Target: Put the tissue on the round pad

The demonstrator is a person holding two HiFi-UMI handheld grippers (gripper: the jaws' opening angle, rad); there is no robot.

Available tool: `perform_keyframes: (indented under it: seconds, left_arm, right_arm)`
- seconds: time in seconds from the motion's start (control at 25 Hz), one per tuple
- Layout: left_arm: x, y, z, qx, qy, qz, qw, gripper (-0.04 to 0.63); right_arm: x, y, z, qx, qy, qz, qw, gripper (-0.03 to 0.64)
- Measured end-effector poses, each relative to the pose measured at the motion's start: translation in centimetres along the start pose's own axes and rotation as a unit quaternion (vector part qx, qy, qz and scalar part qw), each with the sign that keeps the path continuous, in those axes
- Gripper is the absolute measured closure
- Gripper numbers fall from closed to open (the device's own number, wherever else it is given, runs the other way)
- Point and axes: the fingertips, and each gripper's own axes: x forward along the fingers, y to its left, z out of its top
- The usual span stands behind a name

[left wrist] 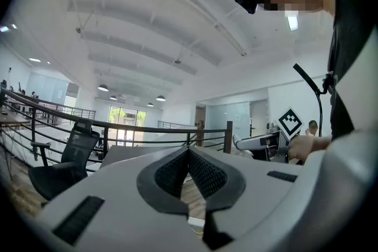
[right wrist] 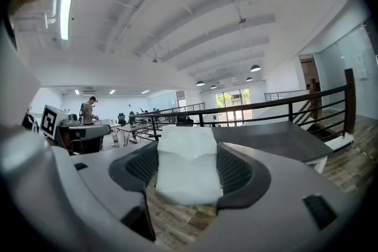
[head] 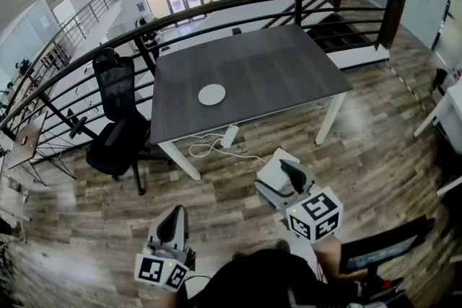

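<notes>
The round white pad [head: 211, 94] lies on the dark grey table [head: 289, 61], left of its middle. My right gripper [head: 284, 181] hangs over the wooden floor in front of the table, shut on a white tissue pack [head: 274, 171]. In the right gripper view the tissue pack [right wrist: 184, 177] fills the space between both pads of the right gripper [right wrist: 188, 147], and the table [right wrist: 277, 138] is ahead. My left gripper [head: 172, 226] is lower left, shut and holding nothing; in its own view the left gripper [left wrist: 189, 153] has pad tips that meet.
A black office chair [head: 115, 119] stands left of the table. A white cable and power strip [head: 220, 143] lie on the floor under the table's front edge. A curved black railing [head: 238, 3] runs behind the table. Another table's corner [head: 442, 110] is at the right.
</notes>
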Motion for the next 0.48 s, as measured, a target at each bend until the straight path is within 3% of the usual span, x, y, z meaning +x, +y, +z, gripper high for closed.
perform_keyframes:
  seconds: [0.48]
  left_arm:
    - [-0.5, 0.6, -0.7, -0.007, 0.001, -0.016, 0.9999, 0.592]
  right_arm:
    - [0.9, 1.5, 0.3, 0.008, -0.009, -0.005, 1.0, 0.302]
